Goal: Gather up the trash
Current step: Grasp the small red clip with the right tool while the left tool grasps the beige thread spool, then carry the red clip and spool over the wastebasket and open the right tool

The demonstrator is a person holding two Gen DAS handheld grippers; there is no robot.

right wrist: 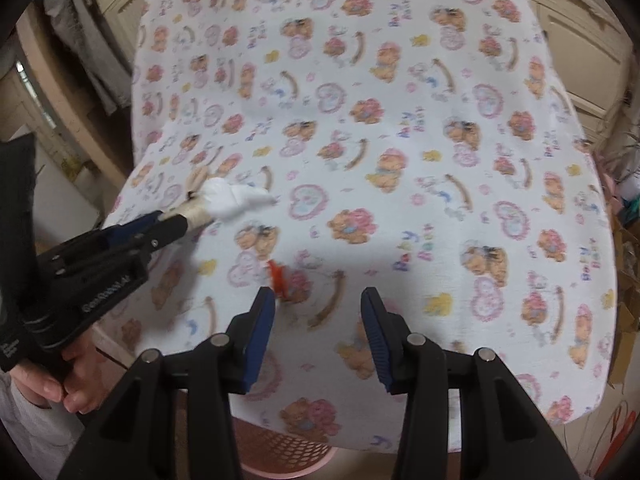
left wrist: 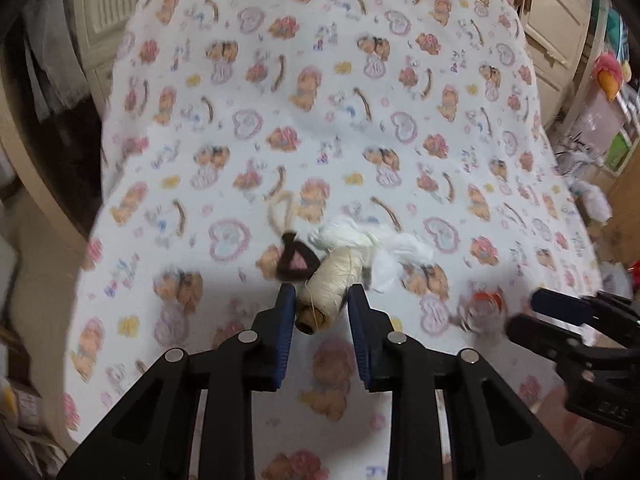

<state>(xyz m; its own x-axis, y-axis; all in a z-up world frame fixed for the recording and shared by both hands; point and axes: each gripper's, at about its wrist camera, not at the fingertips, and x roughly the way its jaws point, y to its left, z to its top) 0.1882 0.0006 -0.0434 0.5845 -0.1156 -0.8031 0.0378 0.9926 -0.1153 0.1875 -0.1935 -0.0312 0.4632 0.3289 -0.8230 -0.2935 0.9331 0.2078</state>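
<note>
A cream thread spool (left wrist: pixel 326 294) lies on the bear-print cloth (left wrist: pixel 320 80), between the fingertips of my left gripper (left wrist: pixel 322 300); the jaws are open around it with small gaps either side. A brown-and-pink yarn piece (left wrist: pixel 294 260) and a crumpled white tissue (left wrist: pixel 368 242) lie just beyond it. A small orange-and-clear wrapper (left wrist: pixel 482 306) lies to the right. In the right wrist view the wrapper (right wrist: pixel 278 274) sits just ahead of the left finger of my right gripper (right wrist: pixel 318 300), which is open and empty. The spool (right wrist: pixel 196 212) and tissue (right wrist: pixel 234 198) show at left.
A pink plastic basket (right wrist: pixel 280 454) stands on the floor below the table's near edge. Cream cabinets (left wrist: pixel 556 20) stand behind. Cluttered shelves and bags (left wrist: pixel 600 140) are at the right. A person's hand (right wrist: pixel 52 384) holds the left gripper.
</note>
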